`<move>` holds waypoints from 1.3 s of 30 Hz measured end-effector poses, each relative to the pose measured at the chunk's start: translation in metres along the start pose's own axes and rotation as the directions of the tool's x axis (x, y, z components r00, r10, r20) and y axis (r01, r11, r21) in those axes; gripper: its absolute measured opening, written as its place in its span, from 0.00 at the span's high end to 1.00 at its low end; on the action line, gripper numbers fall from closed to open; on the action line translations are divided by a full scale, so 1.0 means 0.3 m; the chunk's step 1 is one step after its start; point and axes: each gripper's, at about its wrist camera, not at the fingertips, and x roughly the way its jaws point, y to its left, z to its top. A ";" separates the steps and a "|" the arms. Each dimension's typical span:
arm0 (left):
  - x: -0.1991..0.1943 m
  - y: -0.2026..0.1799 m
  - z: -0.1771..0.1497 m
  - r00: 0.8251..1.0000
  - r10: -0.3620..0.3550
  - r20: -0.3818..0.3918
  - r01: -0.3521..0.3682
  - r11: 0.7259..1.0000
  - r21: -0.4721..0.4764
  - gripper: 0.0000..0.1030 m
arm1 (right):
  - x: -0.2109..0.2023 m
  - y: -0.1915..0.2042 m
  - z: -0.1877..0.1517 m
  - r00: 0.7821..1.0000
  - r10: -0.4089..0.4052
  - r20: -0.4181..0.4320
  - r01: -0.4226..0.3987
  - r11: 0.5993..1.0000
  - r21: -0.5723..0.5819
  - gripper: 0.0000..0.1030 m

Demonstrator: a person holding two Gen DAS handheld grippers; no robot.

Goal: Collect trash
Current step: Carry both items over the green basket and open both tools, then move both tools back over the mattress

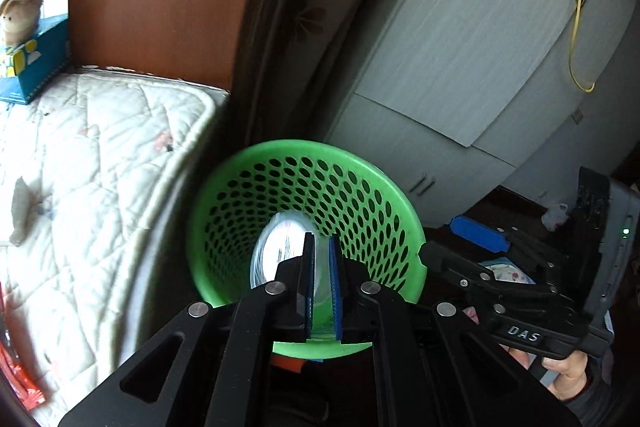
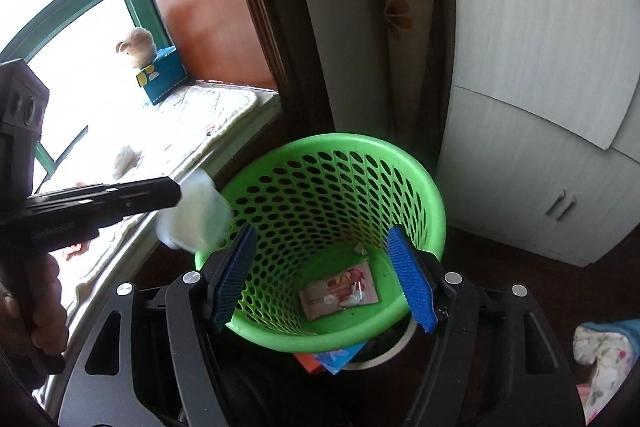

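Observation:
A green perforated basket [image 1: 224, 187] stands on the floor beside the window seat. My left gripper [image 1: 322, 243] hangs over its near rim, shut on a crumpled piece of clear plastic [image 1: 276, 251]. In the right wrist view that plastic [image 2: 196, 215] shows as a whitish wad at the tip of the left gripper [image 2: 178, 193], just outside the basket's left rim [image 2: 436, 203]. My right gripper [image 2: 320, 229] is open above the basket with nothing between its blue pads [image 2: 408, 279]. A pink and white wrapper [image 2: 340, 293] lies on the basket's bottom.
A white quilted cushion [image 1: 100, 155] covers the window seat; on it lie a crumpled scrap [image 2: 126, 159] and a teal box with a plush toy [image 2: 160, 79]. A grey cabinet [image 1: 460, 67] stands behind the basket. Orange and blue items [image 2: 332, 357] lie beneath it, floral cloth [image 2: 604, 355] at the right.

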 end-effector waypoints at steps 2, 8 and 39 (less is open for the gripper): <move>0.012 -0.006 -0.008 1.000 -0.007 -0.010 0.007 1.000 0.004 0.80 | 0.000 0.001 -0.001 1.000 0.000 -0.002 0.000 1.000 0.004 0.34; -0.030 -0.007 -0.044 1.000 0.011 0.013 -0.011 1.000 -0.005 0.60 | -0.021 0.023 -0.010 1.000 0.014 0.001 -0.014 1.000 -0.002 0.34; -0.722 0.413 -0.392 0.829 0.525 0.191 -0.470 0.841 -0.269 0.21 | 0.060 0.656 0.031 0.973 0.222 -0.062 -0.230 0.934 -0.275 0.15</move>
